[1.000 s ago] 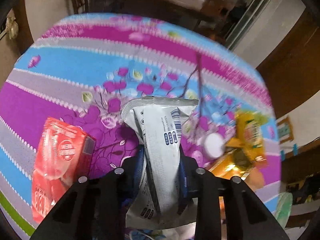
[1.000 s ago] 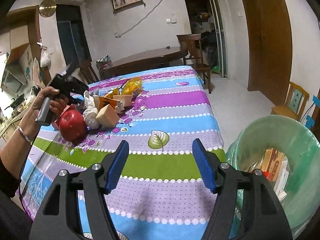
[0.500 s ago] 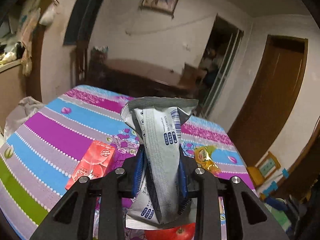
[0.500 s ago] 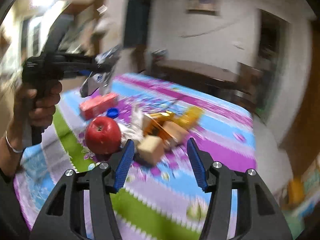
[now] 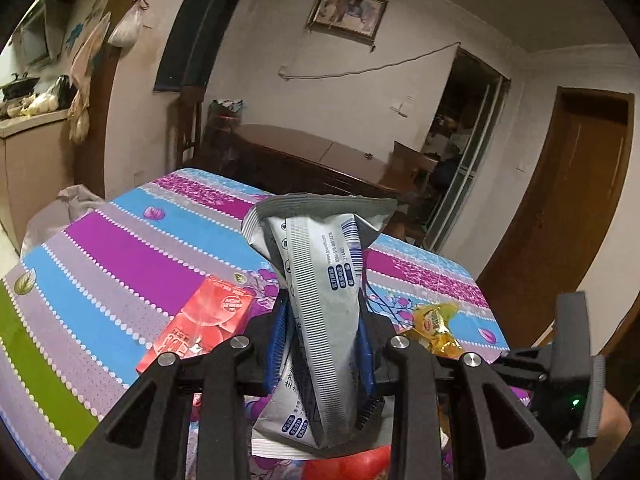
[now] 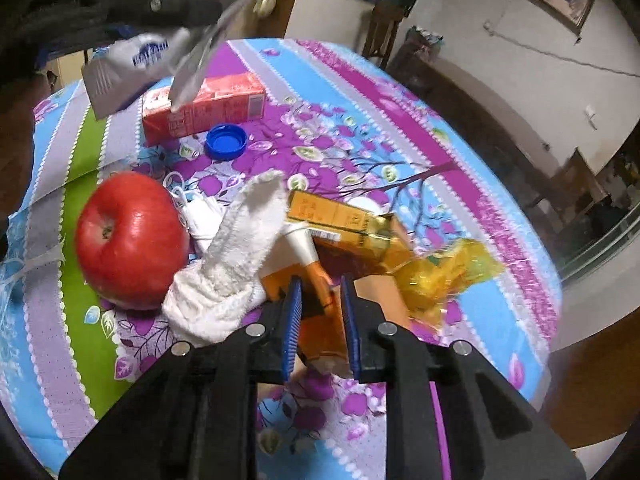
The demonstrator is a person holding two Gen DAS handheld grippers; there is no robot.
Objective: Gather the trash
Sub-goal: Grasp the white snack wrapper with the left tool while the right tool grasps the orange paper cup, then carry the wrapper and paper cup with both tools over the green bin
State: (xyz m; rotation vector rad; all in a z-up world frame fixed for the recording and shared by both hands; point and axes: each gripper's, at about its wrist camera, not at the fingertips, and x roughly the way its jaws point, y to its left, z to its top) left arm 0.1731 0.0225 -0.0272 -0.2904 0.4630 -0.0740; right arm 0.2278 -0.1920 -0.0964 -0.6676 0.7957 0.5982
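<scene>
1. My right gripper (image 6: 320, 312); blue pads closing in on an orange carton (image 6: 320, 320) that stands between them on the table; whether the pads already press on it I cannot tell.
2. White cloth (image 6: 228, 264); crumpled, touching the carton's left side, one end sticking up.
3. Red apple (image 6: 130, 238); on the green stripe of the tablecloth (image 6: 460, 184), just beside the cloth.
4. Yellow wrapper (image 6: 448, 276); to the right of my right gripper, against a second orange box (image 6: 340, 220) that lies behind the carton.
5. Blue bottle cap (image 6: 225, 142); open side up, beyond the apple.
6. Red juice box (image 6: 204, 106); lying flat, just behind the cap.
7. My left gripper (image 5: 323, 344); held above the table; pads clamped on a silver snack packet (image 5: 320, 280), which stands upright between them, its crimped top flared above the fingertips and its lower end hanging below.
8. The same packet seen from my right side (image 6: 132, 68); up in the air at the upper left, over the red juice box.
9. Dark wooden table (image 5: 312, 160); past the far edge of the tablecloth, against the wall.
10. Framed picture (image 5: 347, 14); high on the far wall.
11. Brown door (image 5: 568, 200); far right.
</scene>
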